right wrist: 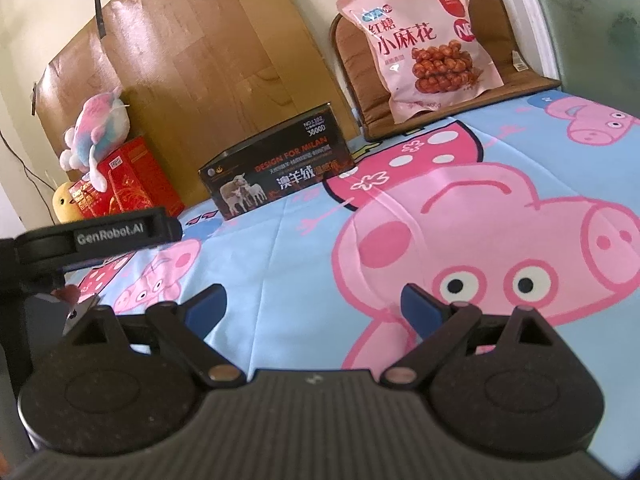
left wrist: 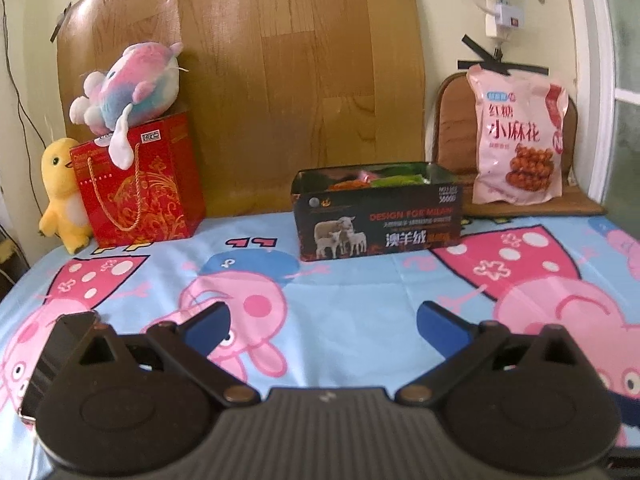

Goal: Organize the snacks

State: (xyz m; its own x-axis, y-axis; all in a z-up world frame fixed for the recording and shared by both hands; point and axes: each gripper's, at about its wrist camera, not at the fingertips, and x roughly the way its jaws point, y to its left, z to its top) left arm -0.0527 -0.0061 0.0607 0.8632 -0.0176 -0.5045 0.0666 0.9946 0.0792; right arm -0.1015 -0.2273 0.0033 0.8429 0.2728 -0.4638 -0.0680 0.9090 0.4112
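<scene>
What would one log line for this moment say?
left gripper: open, empty | right gripper: open, empty | black box: snacks inside | pink snack bag: propped on chair cushion, untouched

We counted one open black cardboard box [left wrist: 378, 220] printed with sheep, which served as our landmark on the blue cartoon-pig bedsheet [left wrist: 352, 296]. Inside it we saw several snack packets, orange and green, too hidden to count. Right of the box and behind it stood one large pink snack bag [left wrist: 518, 136]. Left of the box we counted one red gift bag [left wrist: 140, 184] with gold patterns and two plush toys: one pink-and-blue [left wrist: 132, 88], one yellow [left wrist: 60, 192].
</scene>
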